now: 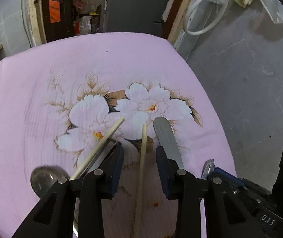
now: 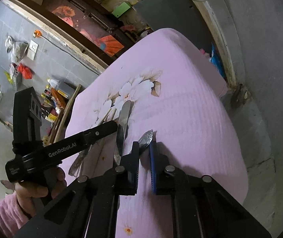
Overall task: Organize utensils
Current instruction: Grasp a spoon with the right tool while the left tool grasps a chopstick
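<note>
The utensils were laid on a pink cloth (image 1: 42,91) with a flower print. The left gripper (image 1: 139,170) was held spread, and one chopstick (image 1: 142,158) was seen lying between its fingers without being touched by them. A second chopstick (image 1: 101,140) was placed just beside the left finger, crossing over a spoon (image 1: 44,178), and a knife (image 1: 167,138) was lying just beside the right finger. The right gripper (image 2: 143,166) was seen partly closed around an ornate metal handle (image 2: 145,138); whether the handle was really pinched could not be told.

Some risks could be judged from here. If the left gripper were closed carelessly, the knife or the second chopstick could be caught or pushed aside, because they were so near. The thin round chopstick could also roll out of the pads. The soft cloth could be dragged and the row disturbed.
</note>
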Demonstrator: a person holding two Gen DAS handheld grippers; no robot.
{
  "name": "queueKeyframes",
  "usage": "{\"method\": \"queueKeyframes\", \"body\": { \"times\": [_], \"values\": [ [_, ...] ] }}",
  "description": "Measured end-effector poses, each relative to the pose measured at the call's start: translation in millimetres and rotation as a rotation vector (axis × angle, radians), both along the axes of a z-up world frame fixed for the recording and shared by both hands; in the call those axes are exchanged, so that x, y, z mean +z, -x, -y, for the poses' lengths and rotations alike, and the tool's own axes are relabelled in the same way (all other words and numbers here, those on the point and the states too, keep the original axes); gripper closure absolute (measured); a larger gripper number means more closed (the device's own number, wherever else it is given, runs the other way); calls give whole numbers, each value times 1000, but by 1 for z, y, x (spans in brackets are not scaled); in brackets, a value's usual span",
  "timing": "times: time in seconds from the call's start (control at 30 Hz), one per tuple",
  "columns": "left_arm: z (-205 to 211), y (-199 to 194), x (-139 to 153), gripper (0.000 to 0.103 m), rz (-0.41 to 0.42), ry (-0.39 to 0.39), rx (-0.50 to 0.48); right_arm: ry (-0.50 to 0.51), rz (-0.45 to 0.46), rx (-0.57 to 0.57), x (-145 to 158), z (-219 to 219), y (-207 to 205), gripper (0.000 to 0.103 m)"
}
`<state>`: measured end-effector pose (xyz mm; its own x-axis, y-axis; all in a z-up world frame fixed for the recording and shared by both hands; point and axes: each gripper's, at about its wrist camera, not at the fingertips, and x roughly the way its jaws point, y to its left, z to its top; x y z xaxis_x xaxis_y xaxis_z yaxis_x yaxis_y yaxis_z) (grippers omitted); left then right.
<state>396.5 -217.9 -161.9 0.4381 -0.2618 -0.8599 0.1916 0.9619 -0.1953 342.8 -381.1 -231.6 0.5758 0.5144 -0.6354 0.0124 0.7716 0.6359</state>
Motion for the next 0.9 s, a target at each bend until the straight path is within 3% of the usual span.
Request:
{"method": "queueKeyframes", "body": {
  "times": [0.27, 0.4, 0.53, 0.73, 0.9],
  "values": [
    [-12, -8, -2, 96, -23, 15, 44, -7, -34, 38, -5, -8, -19, 93],
    [-23, -9, -3, 97, -49, 76, 69, 4, -44, 59, -4, -12, -24, 91],
    [-27, -3, -4, 98, -56, 75, 86, 35, -48, 71, 0, -18, -27, 85],
    [-37, 7, -7, 97, -64, 107, 124, 181, -45, 83, 12, -39, -33, 84],
    [-41, 10, -8, 97, -70, 117, 133, 287, -67, 80, 21, -48, -40, 90]
  ]
}}
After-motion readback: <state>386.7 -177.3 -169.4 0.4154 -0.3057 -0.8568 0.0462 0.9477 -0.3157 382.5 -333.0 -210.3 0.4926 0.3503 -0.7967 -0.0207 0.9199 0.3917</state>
